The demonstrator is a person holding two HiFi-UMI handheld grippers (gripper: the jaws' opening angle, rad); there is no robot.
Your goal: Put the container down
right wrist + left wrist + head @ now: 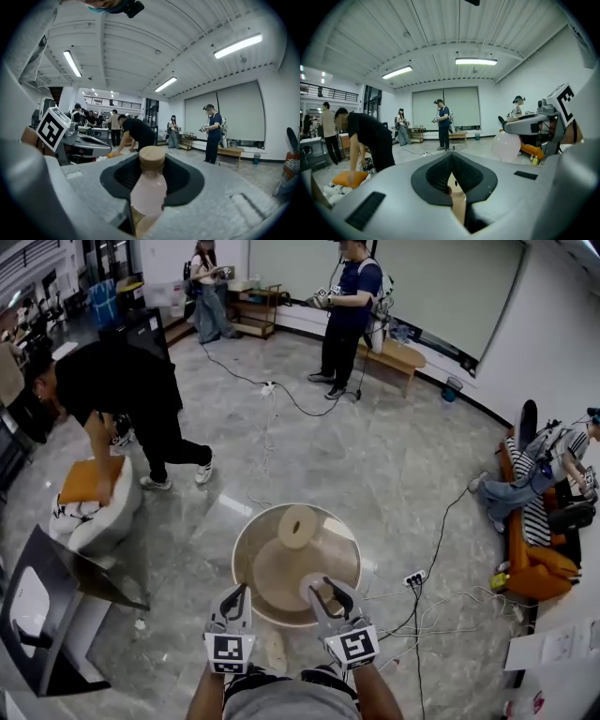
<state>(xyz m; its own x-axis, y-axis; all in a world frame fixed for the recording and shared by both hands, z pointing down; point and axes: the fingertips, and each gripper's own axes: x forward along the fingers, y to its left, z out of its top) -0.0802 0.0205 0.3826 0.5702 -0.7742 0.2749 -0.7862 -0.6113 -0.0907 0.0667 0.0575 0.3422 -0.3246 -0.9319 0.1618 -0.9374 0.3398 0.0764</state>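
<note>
Head view: right gripper (323, 585) is at the near edge of a round beige tabletop (339, 551), jaws part-spread around the container (298, 527). The container is a pale pink bottle with a round wooden cap, and the cap shows as a disc over the tabletop's middle. Can't tell if its base touches the top. Left gripper (234, 594) is just beside it at the near-left edge, jaw tips together, nothing in them. Power strip (414, 577) and cables are on the floor to the right. A person in black (122, 390) bends over an orange cushion (91, 479) at left. A person in navy (352, 310) stands at the far side.

Left gripper view: left gripper (451, 155) has its pads (434, 176) meeting at the tips. Only beige shows through the slit behind them, no object pinched. Right gripper (511, 126) is at the right with the container's pink body (505, 146) bulging below its jaws.

Right gripper view: right gripper (152, 159) has its pads (180, 183) pressed on either side of the container (149, 187). The container is upright, cap above the pad line, body filling the gap, beige tabletop under it. Left gripper (105, 148) is at the left edge.
</note>
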